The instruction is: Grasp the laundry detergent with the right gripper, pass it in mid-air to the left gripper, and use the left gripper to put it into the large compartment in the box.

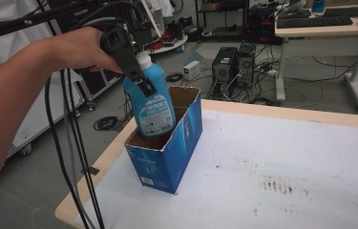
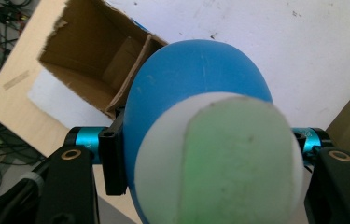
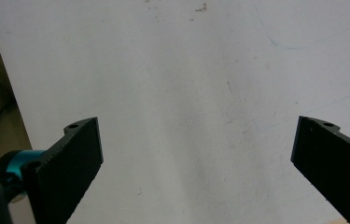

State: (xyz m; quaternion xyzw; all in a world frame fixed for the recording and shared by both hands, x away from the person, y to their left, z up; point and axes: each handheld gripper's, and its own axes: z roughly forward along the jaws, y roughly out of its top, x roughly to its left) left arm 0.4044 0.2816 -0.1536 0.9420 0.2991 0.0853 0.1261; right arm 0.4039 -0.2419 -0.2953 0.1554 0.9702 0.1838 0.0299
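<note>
Left hand (image 1: 78, 50) raised from the left, left tongs (image 1: 136, 71) clamped on bottle (image 1: 152, 102) over the box (image 1: 167, 155) at the worktop (image 1: 281, 157) edge, right tongs (image 3: 196, 154) spread wide above bare worktop

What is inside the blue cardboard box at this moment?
The lower part of the blue bottle, held by the left tool, is inside the box. Bare brown walls and a divider show. The box floor under the bottle is hidden.

Grey floor (image 1: 310, 90), tangled cables (image 1: 262, 71), white desk (image 1: 329, 28).
</note>
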